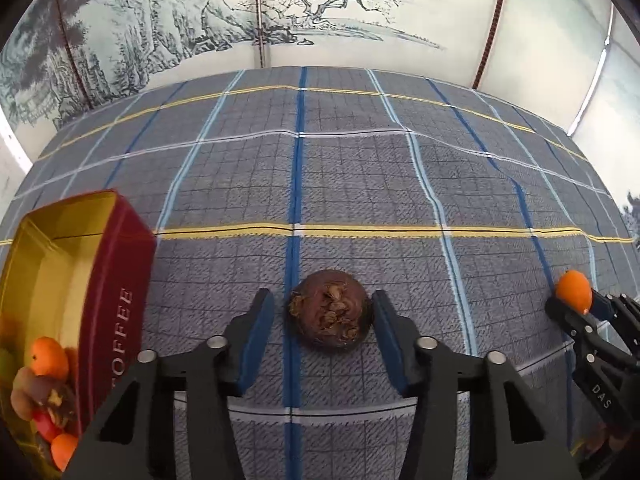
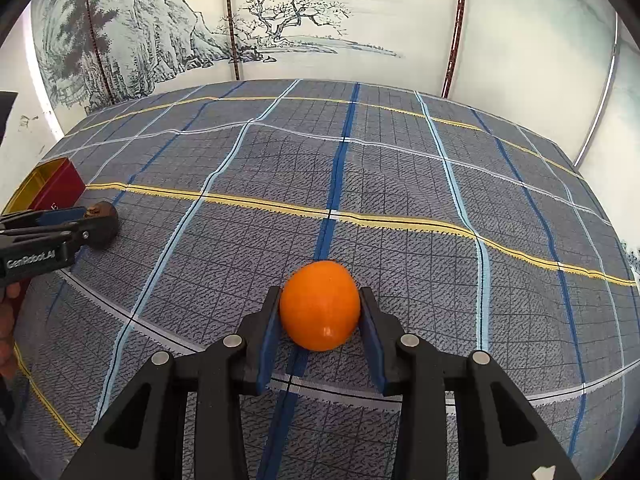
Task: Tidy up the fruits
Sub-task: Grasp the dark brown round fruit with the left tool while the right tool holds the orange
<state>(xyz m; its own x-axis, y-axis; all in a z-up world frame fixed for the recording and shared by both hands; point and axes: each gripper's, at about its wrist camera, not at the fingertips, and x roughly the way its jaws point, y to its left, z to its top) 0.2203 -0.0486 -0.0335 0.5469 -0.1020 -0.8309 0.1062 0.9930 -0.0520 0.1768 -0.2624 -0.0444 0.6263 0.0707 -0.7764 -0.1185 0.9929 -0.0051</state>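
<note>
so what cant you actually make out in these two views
- Tin, left wrist view: its near end and the fruit pile are cut by the frame edge and blurred, so no count.
- Brown fruit, right wrist view: half hidden behind the left gripper.
- Orange: whether its underside rests on the cloth.

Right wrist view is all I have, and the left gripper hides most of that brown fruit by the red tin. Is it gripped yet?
Observer: Not quite. In the left wrist view the brown fruit sits between the fingers of the left gripper. One pad touches it and the other shows a gap.
Operator: Anything in the tin?
Observer: Yes. The red tin holds small oranges and other fruit at its near end.
</note>
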